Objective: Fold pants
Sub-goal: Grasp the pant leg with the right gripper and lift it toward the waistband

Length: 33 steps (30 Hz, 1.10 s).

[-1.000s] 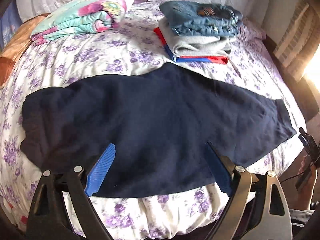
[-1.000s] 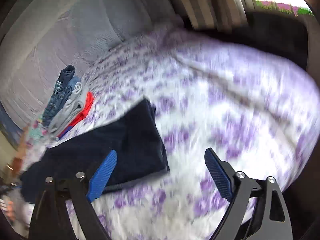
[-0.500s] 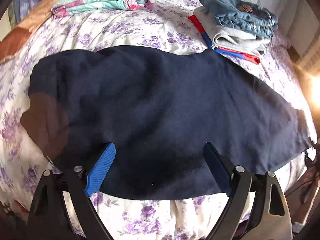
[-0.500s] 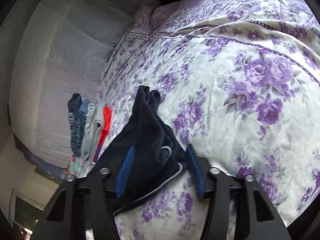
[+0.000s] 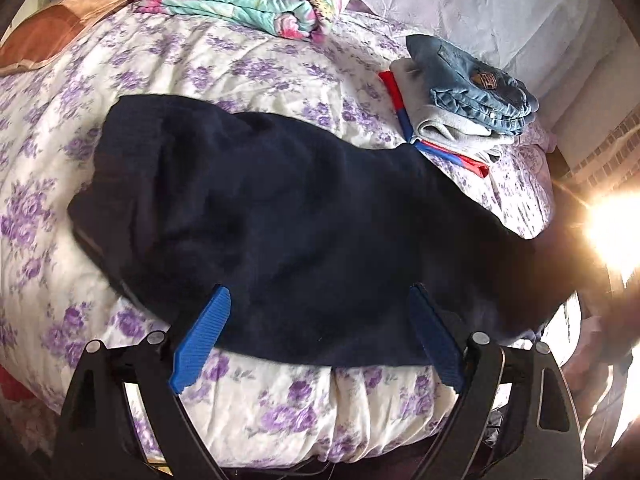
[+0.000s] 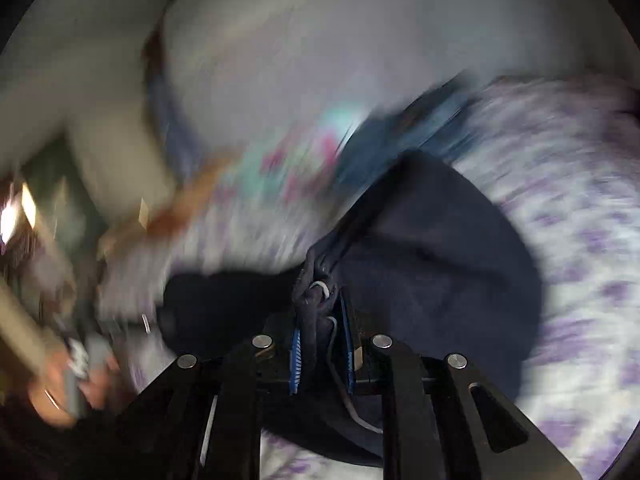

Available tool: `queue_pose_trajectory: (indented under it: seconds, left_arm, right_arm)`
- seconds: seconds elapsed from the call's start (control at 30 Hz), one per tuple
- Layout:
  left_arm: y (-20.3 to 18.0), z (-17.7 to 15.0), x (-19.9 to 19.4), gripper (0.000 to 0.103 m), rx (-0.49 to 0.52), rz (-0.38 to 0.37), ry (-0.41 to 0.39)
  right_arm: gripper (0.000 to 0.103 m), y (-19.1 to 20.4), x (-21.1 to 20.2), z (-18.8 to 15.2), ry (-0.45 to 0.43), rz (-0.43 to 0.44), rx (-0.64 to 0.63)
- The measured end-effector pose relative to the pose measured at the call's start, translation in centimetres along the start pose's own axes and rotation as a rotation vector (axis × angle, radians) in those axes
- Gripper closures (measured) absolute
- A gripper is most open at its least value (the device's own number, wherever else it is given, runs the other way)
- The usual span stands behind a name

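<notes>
1. The navy pants are being supported flat across the floral bedspread, with one end reaching the near edge of the bed. One end of the pants is being clamped by the right gripper, whose blue pads are drawn together on a bunched edge with a white drawstring showing.
2. The left gripper is being held wide apart above the near hem, with nothing between its fingers.
3. Slippage risk: only a thick bunch of cloth is being pinched on the right. If the layers are being gripped unevenly, one layer is likely to be released in transit and the fold spoiled.
4. Drag risk: the far portion of the pants is not being pinned by anything. The whole garment may be pulled along the bedspread instead of being folded over.
5. Collision risk: a stack of folded clothes is lying just beside the far edge of the pants and may be disturbed by a carried end.
6. The right wrist view is being heavily blurred, so the exact grip point cannot be confirmed.
</notes>
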State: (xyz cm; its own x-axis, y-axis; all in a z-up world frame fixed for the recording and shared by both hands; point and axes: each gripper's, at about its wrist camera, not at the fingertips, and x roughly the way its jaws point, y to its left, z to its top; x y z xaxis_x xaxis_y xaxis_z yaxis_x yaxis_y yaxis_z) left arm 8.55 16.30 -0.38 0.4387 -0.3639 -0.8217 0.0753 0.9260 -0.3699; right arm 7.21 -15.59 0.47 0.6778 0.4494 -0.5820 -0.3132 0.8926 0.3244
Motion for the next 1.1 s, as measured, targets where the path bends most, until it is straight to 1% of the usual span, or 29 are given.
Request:
queue_pose_trajectory:
  seconds: [0.03, 0.07, 0.1, 0.13, 0.17, 0.2, 0.23, 0.27, 0.3, 0.33, 0.37, 0.4, 0.47, 0.5, 0.53, 0.57, 0.63, 0.67, 0.7, 0.73, 0.77, 0.8, 0.83, 0.87, 0.97, 1.0, 1.07, 1.1]
  left_arm:
    - [0.2, -0.3, 0.1, 0.015, 0.0, 0.006, 0.006]
    - [0.5, -0.4, 0.2, 0.015, -0.002, 0.012, 0.011]
    - [0.8, -0.5, 0.3, 0.015, -0.009, 0.016, 0.017]
    - [1.2, -0.6, 0.4, 0.015, -0.019, 0.019, 0.022]
    - [1.6, -0.6, 0.3, 0.015, -0.032, 0.018, 0.027]
    - [1.9, -0.6, 0.2, 0.015, -0.036, 0.016, 0.027]
    - [2.2, -0.5, -0.1, 0.015, -0.04, 0.016, 0.023]
    - [2.3, -0.5, -0.2, 0.015, -0.042, 0.017, 0.02]
    - [2.5, -0.5, -0.5, 0.015, -0.046, 0.014, 0.014]
    - [2.6, -0.4, -0.6, 0.015, -0.048, 0.01, 0.01]
    - [2.6, -0.3, -0.6, 0.015, -0.052, 0.004, 0.006]
    - [2.6, -0.3, -0.6, 0.015, -0.054, 0.002, 0.003]
    - [2.5, -0.2, -0.3, 0.015, -0.057, -0.003, 0.001]
    - [2.4, -0.3, -0.1, 0.015, -0.059, -0.006, 0.007]
    - [2.2, -0.4, 0.1, 0.015, -0.059, -0.009, 0.013]
    - [1.9, -0.6, 0.4, 0.015, -0.049, -0.011, 0.023]
    - [1.4, -0.9, 0.4, 0.015, -0.025, 0.001, 0.023]
    - [1.0, -1.1, 0.3, 0.015, -0.009, 0.007, 0.02]
    - [0.8, -1.2, 0.2, 0.015, 0.003, 0.006, 0.02]
    - [0.8, -1.2, 0.2, 0.015, 0.006, 0.005, 0.022]
    - [0.8, -1.3, 0.1, 0.015, 0.003, 0.004, 0.022]
    - [1.0, -1.3, 0.0, 0.015, -0.003, 0.003, 0.022]
    - [1.1, -1.3, -0.1, 0.015, -0.007, 0.001, 0.022]
    - [1.2, -1.3, -0.1, 0.015, -0.012, 0.0, 0.023]
    - [1.6, -1.3, -0.3, 0.015, -0.025, -0.004, 0.021]
    - [1.6, -1.3, -0.4, 0.015, -0.029, -0.006, 0.019]
    - [1.5, -1.2, -0.5, 0.015, -0.031, -0.009, 0.015]
    - [1.4, -1.2, -0.5, 0.015, -0.031, -0.008, 0.013]
  right_arm:
    - [0.078, 0.6, 2.3, -0.5, 0.053, 0.002, -0.016]
    - [0.076, 1.3, 5.0, -1.6, 0.12, -0.005, -0.047]
    - [0.075, 1.9, 7.6, -3.0, 0.188, -0.036, -0.093]
    - [0.073, 2.4, 8.2, -3.8, 0.185, -0.066, -0.131]
    - [0.07, 3.0, 7.2, -4.1, 0.134, -0.068, -0.166]
    - [0.062, 3.4, 5.9, -4.1, 0.092, -0.08, -0.195]
    - [0.049, 3.9, 4.3, -4.1, 0.044, -0.107, -0.231]
    - [0.041, 4.5, 1.9, -4.2, -0.036, -0.153, -0.288]
    - [0.027, 4.8, 0.6, -4.2, -0.081, -0.191, -0.328]
    - [0.025, 5.2, -0.4, -4.3, -0.108, -0.237, -0.379]
    - [0.025, 5.5, -0.8, -4.5, -0.1, -0.286, -0.445]
    - [0.025, 5.5, -0.9, -4.7, -0.084, -0.307, -0.484]
    - [0.028, 5.4, 0.2, -4.9, -0.029, -0.327, -0.54]
    - [0.036, 4.9, 0.3, -5.2, -0.008, -0.325, -0.539]
    - [0.044, 4.4, 0.9, -5.1, 0.027, -0.308, -0.53]
    - [0.046, 4.1, 1.2, -5.4, 0.052, -0.288, -0.523]
    - [0.046, 3.7, 3.2, -5.4, 0.135, -0.215, -0.492]
    - [0.046, 3.4, 4.0, -5.4, 0.16, -0.194, -0.485]
    - [0.048, 3.4, 4.4, -5.6, 0.173, -0.189, -0.485]
    - [0.079, 3.1, 4.9, -5.9, 0.196, -0.168, -0.469]
    - [0.079, 2.6, 5.1, -5.7, 0.222, -0.131, -0.43]
    - [0.081, 2.1, 4.7, -5.2, 0.225, -0.102, -0.371]
    - [0.081, 2.0, 4.1, -4.9, 0.202, -0.094, -0.356]
    - [0.081, 2.0, 2.8, -4.2, 0.154, -0.076, -0.339]
    - [0.081, 2.5, -0.5, -2.0, 0.047, -0.024, -0.294]
    - [0.081, 2.9, -1.0, -1.5, 0.032, -0.003, -0.296]
    - [0.081, 4.1, -0.9, -1.3, 0.038, 0.027, -0.317]
    - [0.081, 4.8, 0.1, -2.0, 0.076, 0.024, -0.347]
